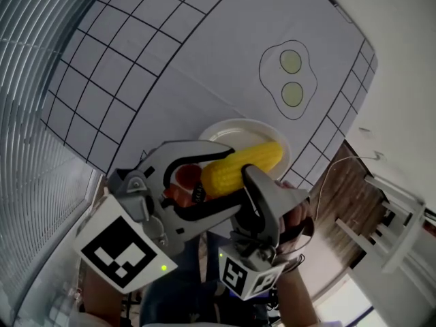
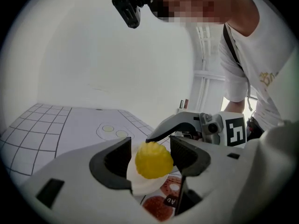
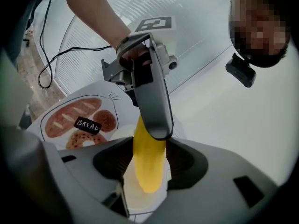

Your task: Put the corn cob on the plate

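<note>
Left claw [image 2: 150, 148]: jaws wide, gap beside corn cob [image 1: 248, 161] end | corn cob: centre frame, over white plate [image 1: 235, 129] near rim, contact unclear | right claw [image 3: 149, 155]: lower right, pads clamped on cob's sides

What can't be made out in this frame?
Head view: near half of the plate, behind the corn cob, left gripper and right gripper.
Every view: whether the corn cob touches the plate; jaws cover its underside.
Right gripper view: the corn cob's far end, under the left gripper's jaw.
</note>
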### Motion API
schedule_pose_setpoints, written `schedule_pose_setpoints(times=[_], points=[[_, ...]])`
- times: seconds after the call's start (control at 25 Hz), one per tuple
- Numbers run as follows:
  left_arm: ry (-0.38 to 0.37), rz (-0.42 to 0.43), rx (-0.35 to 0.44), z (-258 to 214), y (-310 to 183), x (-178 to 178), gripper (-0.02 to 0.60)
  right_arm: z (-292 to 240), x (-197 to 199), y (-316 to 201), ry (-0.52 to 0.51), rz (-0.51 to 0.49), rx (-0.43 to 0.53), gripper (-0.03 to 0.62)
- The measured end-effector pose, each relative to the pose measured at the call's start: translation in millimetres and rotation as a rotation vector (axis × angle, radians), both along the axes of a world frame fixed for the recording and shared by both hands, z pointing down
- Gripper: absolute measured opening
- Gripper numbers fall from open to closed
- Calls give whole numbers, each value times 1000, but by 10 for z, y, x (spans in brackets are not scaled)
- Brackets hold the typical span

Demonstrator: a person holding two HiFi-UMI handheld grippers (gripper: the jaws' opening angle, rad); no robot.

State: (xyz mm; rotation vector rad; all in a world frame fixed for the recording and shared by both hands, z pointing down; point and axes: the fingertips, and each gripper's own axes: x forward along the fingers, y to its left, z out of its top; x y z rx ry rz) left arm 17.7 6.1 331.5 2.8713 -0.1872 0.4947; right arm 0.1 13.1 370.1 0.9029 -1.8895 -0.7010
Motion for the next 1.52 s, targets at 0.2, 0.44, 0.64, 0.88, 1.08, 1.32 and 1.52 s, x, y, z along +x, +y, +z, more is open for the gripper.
schedule_pose_setpoints(times=[0.2, 0.44, 0.64, 0.88, 1.08, 1.32, 1.52], points=[[-84, -4, 11, 225, 31, -65, 258, 218, 21, 128, 60, 10, -16, 222], [-237, 21, 70, 539, 3, -178, 247, 221, -40, 152, 2, -12, -1, 182], [-233, 9, 70, 548, -56, -188, 235, 170, -59, 45, -56, -7, -13, 163], [-251, 32, 81, 566, -15, -160, 235, 159, -34, 96, -97, -5, -38, 156], [-268, 46, 106, 578, 18, -136, 235, 159, -6, 155, -131, -22, -59, 169], [-283, 51, 187, 553, -7, -127, 227, -17, 108, 194, -249, -6, -36, 94], [-312, 75, 247, 575, 43, -120, 227, -27, 239, 168, -435, 76, -175, 23]])
